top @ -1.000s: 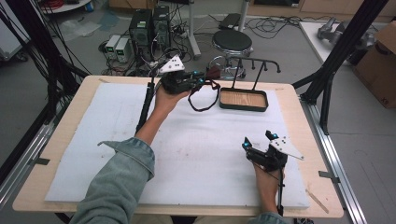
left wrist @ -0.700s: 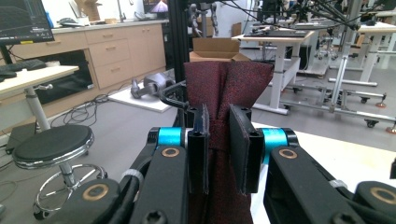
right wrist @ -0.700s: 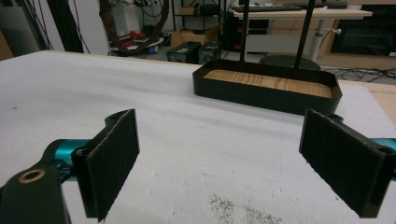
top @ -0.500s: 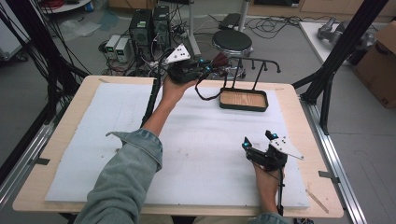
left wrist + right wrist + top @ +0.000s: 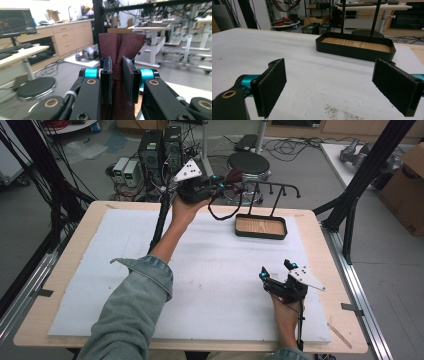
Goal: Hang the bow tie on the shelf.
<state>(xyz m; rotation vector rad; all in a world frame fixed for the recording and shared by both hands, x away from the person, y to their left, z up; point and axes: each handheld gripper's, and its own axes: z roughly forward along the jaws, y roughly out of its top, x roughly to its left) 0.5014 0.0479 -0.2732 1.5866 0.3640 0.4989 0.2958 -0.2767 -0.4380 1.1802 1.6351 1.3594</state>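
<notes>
the left gripper (image 5: 117, 82) has its jaws pinched on a dark red tie (image 5: 120, 47), whose folded cloth rises above the pads and hangs down between them, held up at the far edge of the table (image 5: 60, 320), just beside the black rack (image 5: 272, 190) standing in its wooden-floored tray (image 5: 261, 227). the rack's bar lies just to the right of that gripper in the high view, so the left hand (image 5: 184, 212) is far nearer it, while the right gripper (image 5: 274, 275) rests near the front edge, jaws spread wide and empty, pointing toward the tray. the tie's lower length is hard to make out, so i cannot tell whether it touches the bar.
</notes>
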